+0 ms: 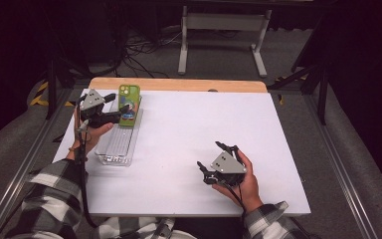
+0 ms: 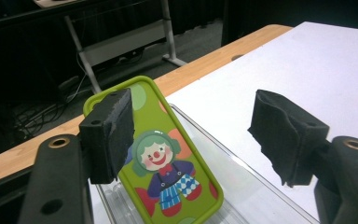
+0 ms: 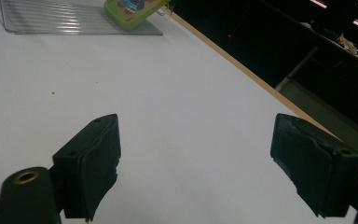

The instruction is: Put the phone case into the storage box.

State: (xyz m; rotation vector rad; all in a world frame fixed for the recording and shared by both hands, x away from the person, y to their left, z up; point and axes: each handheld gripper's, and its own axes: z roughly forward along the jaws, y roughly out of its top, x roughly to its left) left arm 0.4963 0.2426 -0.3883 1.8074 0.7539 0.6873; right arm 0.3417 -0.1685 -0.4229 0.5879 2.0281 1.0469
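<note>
A green phone (image 1: 129, 102) with a cartoon clown on its back lies tilted in a clear ribbed plastic tray (image 1: 117, 147) at the table's left, its top end propped on the tray's far rim. My left gripper (image 1: 122, 112) hovers at the phone's near end, jaws open. In the left gripper view the phone (image 2: 168, 158) sits by the left pad (image 2: 112, 130), while the right pad (image 2: 284, 135) stands well off it; the left gripper (image 2: 196, 135) grips nothing. My right gripper (image 1: 210, 155) rests open low over the white tabletop at the front right, with nothing between its jaws (image 3: 196, 154).
The white tabletop (image 1: 204, 119) has a wooden strip (image 1: 179, 84) along its far edge. A white metal stand (image 1: 224, 30) and loose cables (image 1: 134, 55) are on the floor beyond. The tray (image 3: 65, 18) and phone (image 3: 133, 8) lie far ahead in the right gripper view.
</note>
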